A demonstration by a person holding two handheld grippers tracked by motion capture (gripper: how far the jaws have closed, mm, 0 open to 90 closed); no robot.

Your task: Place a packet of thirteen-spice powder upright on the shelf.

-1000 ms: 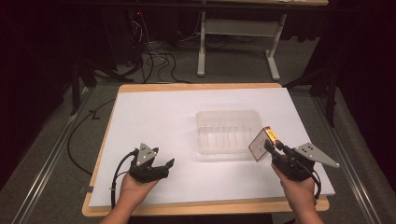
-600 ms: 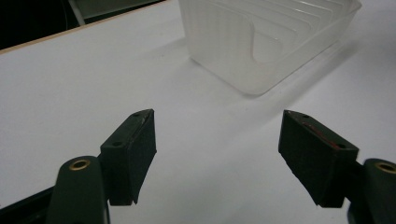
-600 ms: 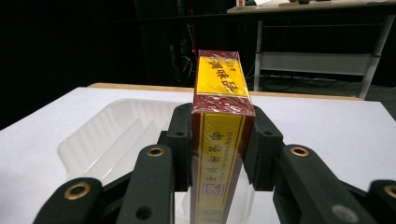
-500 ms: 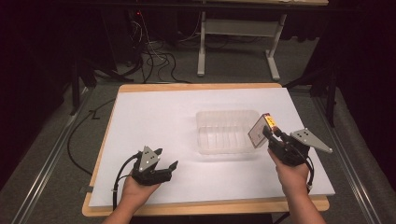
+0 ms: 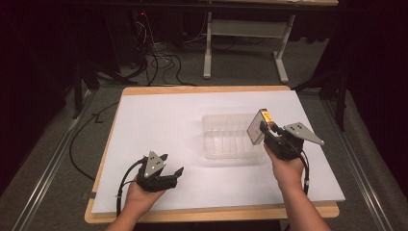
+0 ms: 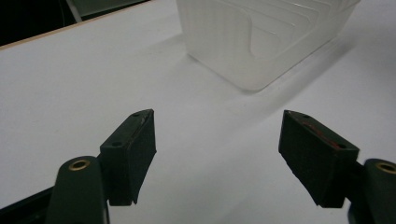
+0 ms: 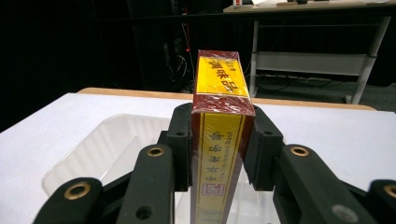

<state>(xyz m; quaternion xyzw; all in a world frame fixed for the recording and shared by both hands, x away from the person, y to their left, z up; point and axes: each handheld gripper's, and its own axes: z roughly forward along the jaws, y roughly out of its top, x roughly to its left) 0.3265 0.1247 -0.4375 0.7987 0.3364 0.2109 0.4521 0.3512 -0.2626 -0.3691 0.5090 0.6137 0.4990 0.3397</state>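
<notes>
squarely between right hand-held gripper (image 7: 217,149) jaws: box (image 7: 219,93)

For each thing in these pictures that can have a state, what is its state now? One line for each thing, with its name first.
Left gripper: open, holding nothing, low over the table near its front edge.
Right gripper: shut on the box, raised at the container's right end.
Box: red and yellow, clamped between the jaws, off the table.
Clear plastic container: upright on the table, no lid, nothing visible inside.
</notes>
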